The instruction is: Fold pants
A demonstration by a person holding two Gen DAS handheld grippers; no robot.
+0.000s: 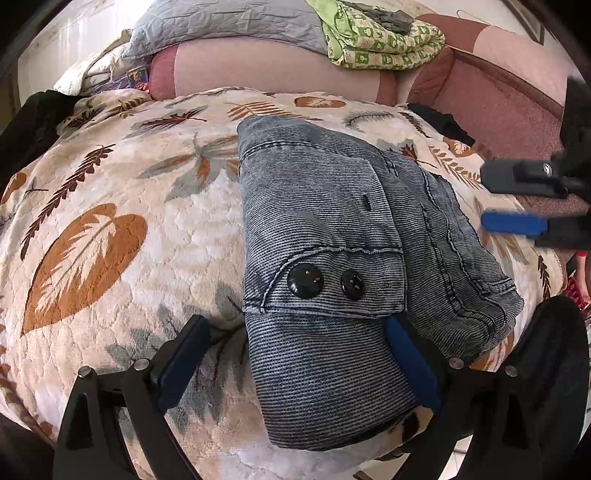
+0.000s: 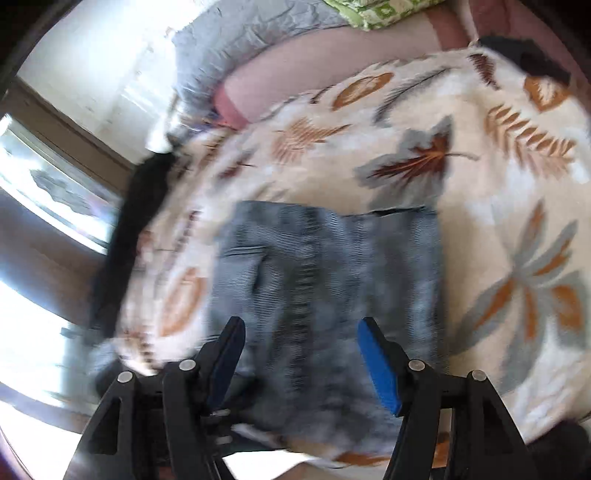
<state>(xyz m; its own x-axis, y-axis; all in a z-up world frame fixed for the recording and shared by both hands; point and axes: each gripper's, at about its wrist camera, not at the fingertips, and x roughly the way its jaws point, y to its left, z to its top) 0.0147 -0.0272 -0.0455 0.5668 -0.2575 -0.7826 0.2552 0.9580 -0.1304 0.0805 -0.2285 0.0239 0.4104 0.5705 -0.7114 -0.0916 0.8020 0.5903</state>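
Note:
The grey-blue denim pants [image 1: 325,236] lie folded into a compact bundle on the leaf-print blanket [image 1: 110,229], with two black buttons [image 1: 305,282] on top. My left gripper [image 1: 295,350] is open, its fingers straddling the near end of the bundle. My right gripper shows at the right edge of the left wrist view [image 1: 513,199], open and empty, beside the pants. In the blurred right wrist view the right gripper [image 2: 299,350] is open above the pants [image 2: 332,280].
A pink sofa back [image 1: 258,70] rises behind the blanket, with a grey quilt [image 1: 221,26] and a green patterned cloth [image 1: 380,40] on it. Dark garments lie at the blanket's left edge [image 1: 33,125] and far right [image 1: 443,125]. A window [image 2: 55,192] stands to the left.

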